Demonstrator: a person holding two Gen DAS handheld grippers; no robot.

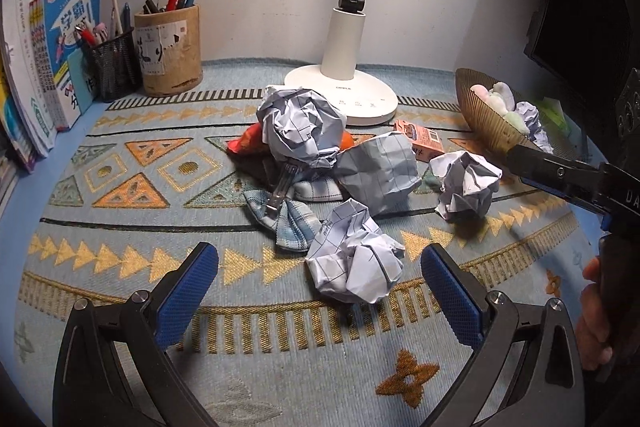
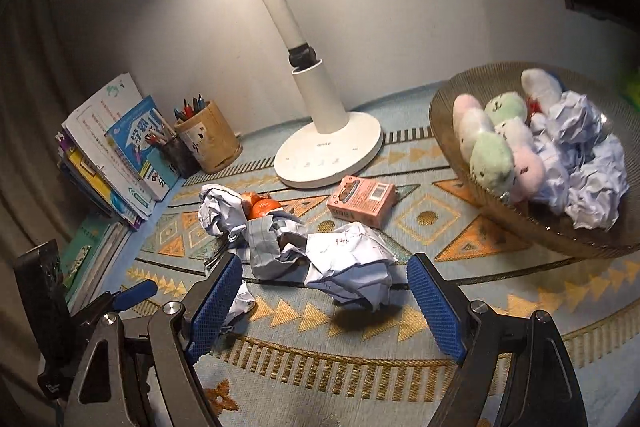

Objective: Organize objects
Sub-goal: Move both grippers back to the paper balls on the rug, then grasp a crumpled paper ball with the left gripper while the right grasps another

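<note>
desk lamp (image 2: 280, 7) glares overhead, dim corners, sharp focus, strong fisheye edge warping.

Black tongs (image 1: 320, 267), blue gridded pads (image 1: 188, 293).

The orange fruit (image 1: 347, 141) far back in the pile is mostly hidden behind a big paper ball (image 1: 301, 125), so only small bits of it show. A dark thing (image 1: 266, 169) lies under the paper and the checked cloth (image 1: 286, 217), and it is too covered to tell what it is. On the far left the books (image 1: 28, 67) are cut off by the picture's edge, and the words on the pink box (image 2: 362, 201) are too small to read.
</note>
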